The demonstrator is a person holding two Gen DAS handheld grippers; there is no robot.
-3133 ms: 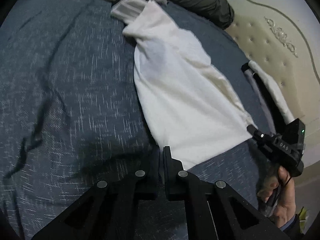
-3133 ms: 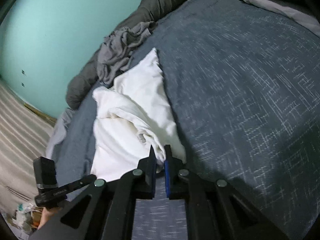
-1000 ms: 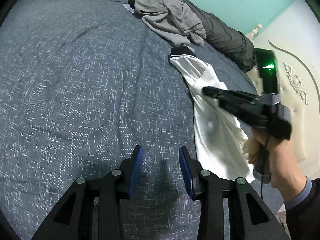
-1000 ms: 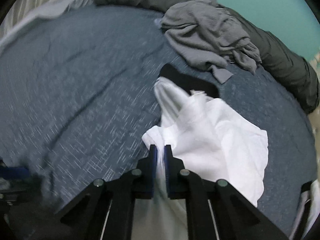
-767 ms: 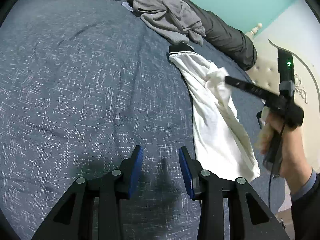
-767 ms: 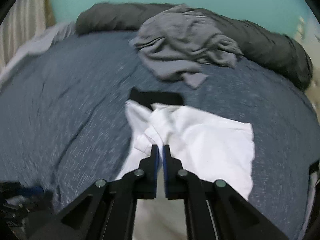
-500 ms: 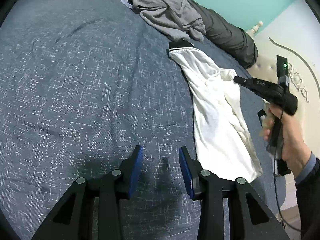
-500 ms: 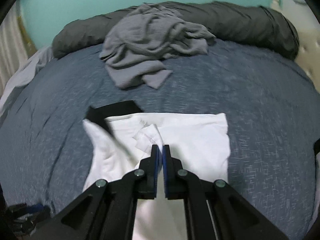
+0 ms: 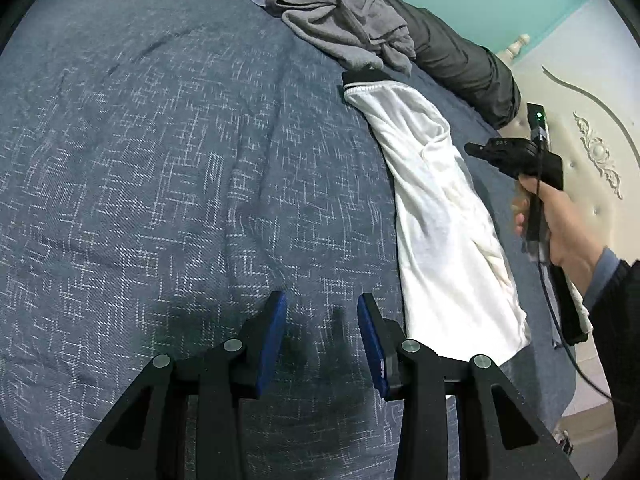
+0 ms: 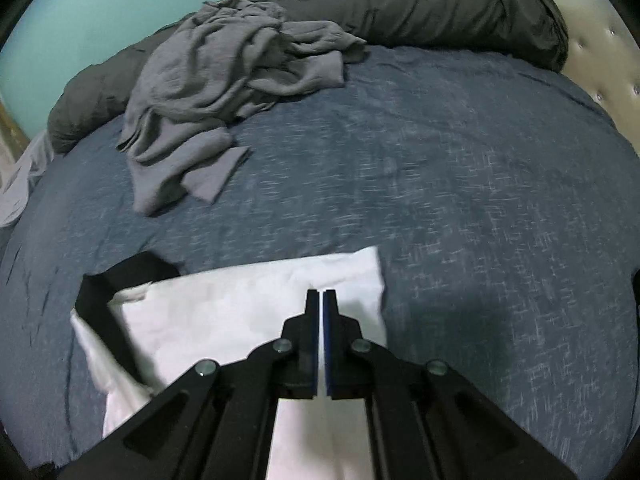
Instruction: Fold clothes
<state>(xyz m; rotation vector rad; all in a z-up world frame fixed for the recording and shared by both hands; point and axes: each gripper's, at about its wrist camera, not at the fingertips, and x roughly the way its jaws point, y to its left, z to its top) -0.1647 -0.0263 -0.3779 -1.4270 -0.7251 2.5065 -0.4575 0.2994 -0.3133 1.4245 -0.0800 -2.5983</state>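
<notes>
White garment: my white garment [image 9: 444, 216] lies along the right side of the bed [image 9: 160, 140], a long narrow strip with its black collar band [image 9: 366, 76] at the far end and its near hem just beside my left fingers. In the right wrist view it shows a straight far edge and a square far-right corner [image 10: 372, 264].
Left gripper: my left gripper [image 9: 322, 344] hangs over bare blue cover, fingers [image 9: 272, 340] spread wide with nothing between them.
Right gripper: my right gripper [image 10: 321, 336] has its fingers pressed together; they sit over the white cloth, but I cannot tell whether any fabric is pinched. My right hand [image 9: 560, 216] holds its handle beyond the garment's right edge.
Open room: a broad stretch of cover to the left of the garment, and more to its right up to the padded headboard [image 9: 592, 120].
Far edge: a crumpled grey garment [image 10: 224, 80] lies against a dark rolled quilt [image 10: 440, 8], close to the collar band but apart from it.
Change: three seconds ago my left fingers were closed at the hem and my right fingers held bunched cloth. Since then the left fingers have opened, and the garment has been laid out flatter, its far edge straighter than half a second ago.
</notes>
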